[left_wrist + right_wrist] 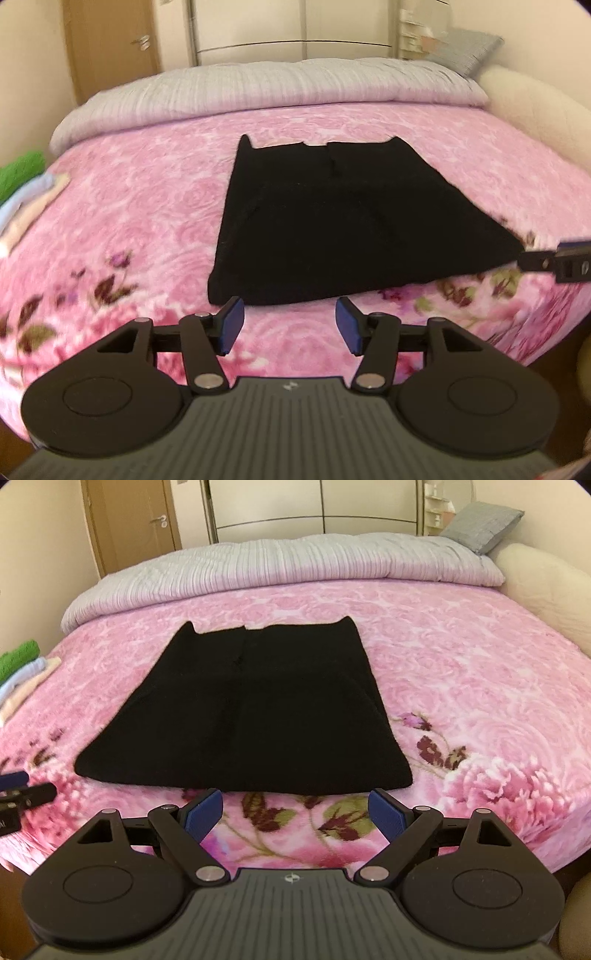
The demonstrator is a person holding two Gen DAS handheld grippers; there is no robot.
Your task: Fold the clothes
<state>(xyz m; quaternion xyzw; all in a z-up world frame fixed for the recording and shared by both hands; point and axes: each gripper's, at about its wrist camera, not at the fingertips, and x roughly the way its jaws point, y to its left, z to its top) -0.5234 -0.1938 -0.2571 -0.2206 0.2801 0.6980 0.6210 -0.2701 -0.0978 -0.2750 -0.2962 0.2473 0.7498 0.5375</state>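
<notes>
Flat, black garment (251,716), pink blanket (461,672)

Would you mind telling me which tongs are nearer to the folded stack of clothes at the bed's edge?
Left. The left tongs hover by the black garment's near left corner, toward the stack; the right tongs sit farther away.

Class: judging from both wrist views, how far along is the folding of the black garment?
Done: black garment lies flat, apparently partly folded, on the pink blanket. In hand: nothing; left gripper and right gripper are open, near its front edge. Left: grip the edge and finish folding.
</notes>
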